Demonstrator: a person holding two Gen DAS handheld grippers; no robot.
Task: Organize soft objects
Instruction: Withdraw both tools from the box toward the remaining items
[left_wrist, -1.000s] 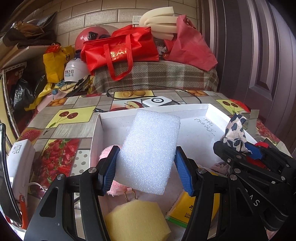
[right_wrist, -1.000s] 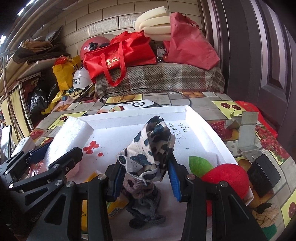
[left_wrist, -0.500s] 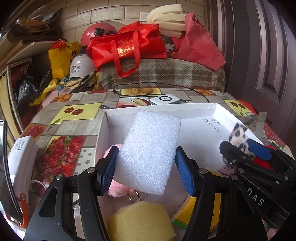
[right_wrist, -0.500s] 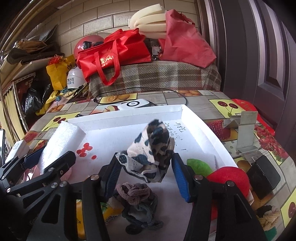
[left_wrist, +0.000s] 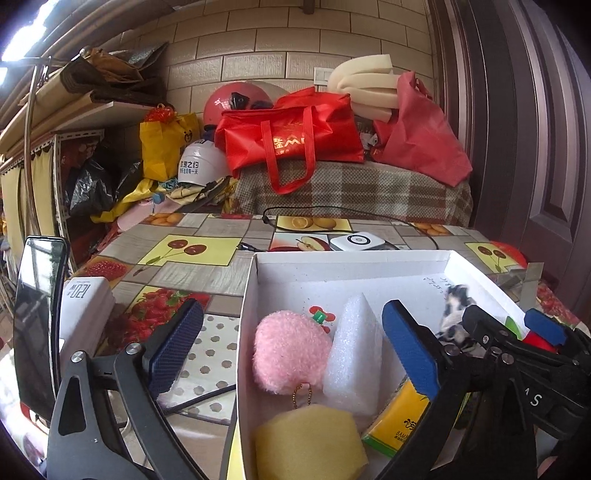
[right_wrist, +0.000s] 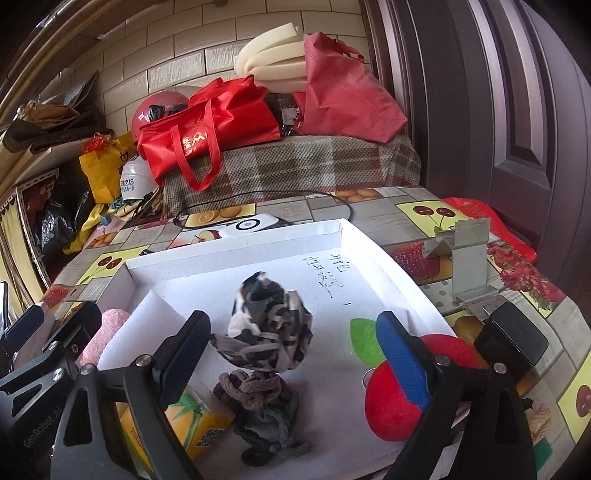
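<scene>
Both grippers' jaws were opening, gripping nothing. Inside the shallow white cardboard box (left_wrist: 255, 295), a white foam block (left_wrist: 354, 354) leaned against a fluffy pink pompom (left_wrist: 290, 354); a crumpled camouflage cloth (right_wrist: 269, 325) sat between the right gripper's (right_wrist: 295, 354) jaws.

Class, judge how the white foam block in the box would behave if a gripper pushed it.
The white foam block looks airy, so probably light and easily shoved. It stands narrow-topped beside the pink pompom, so it may tip. Its rough surface likely resists slipping.
</scene>
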